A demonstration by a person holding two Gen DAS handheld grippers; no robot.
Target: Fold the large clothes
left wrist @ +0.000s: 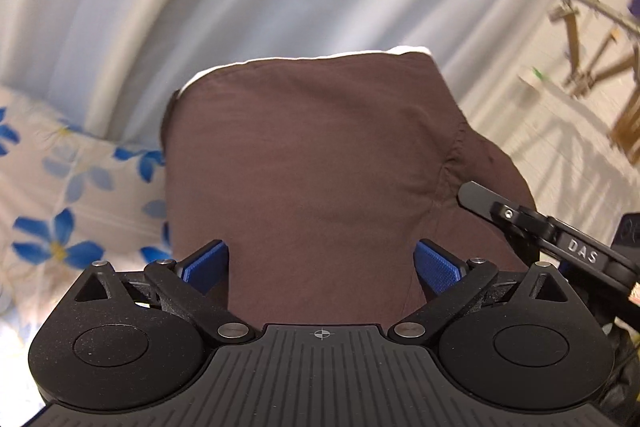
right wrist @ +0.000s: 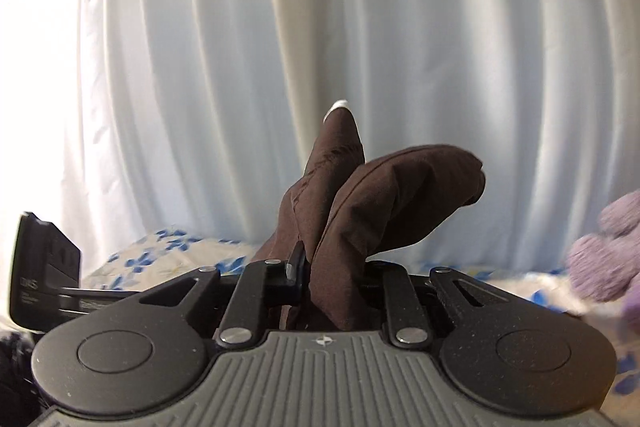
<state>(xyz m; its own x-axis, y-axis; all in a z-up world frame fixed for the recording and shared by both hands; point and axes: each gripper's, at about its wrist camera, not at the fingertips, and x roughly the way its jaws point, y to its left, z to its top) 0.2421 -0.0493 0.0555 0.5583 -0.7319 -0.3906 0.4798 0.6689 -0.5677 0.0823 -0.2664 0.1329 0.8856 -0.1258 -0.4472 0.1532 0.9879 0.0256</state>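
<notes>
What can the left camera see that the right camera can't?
Only the left wrist view shows the wooden rack, blurred, and the left gripper open around the brown garment. Only the right wrist view shows the right gripper shut on bunched brown cloth, and a fuzzy purple thing. Both show the garment, the white curtain and the blue-flowered sheet.

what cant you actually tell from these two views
- Garment type: the brown garment fills the left wrist view; its lower part is hidden behind the left hand-held gripper.
- Right hand-held gripper pads: buried in bunched brown cloth in the right wrist view.
- Wooden frame: motion-blurred, cut by the right edge.
- Purple fuzzy item: blurred, cut by the right edge.
</notes>
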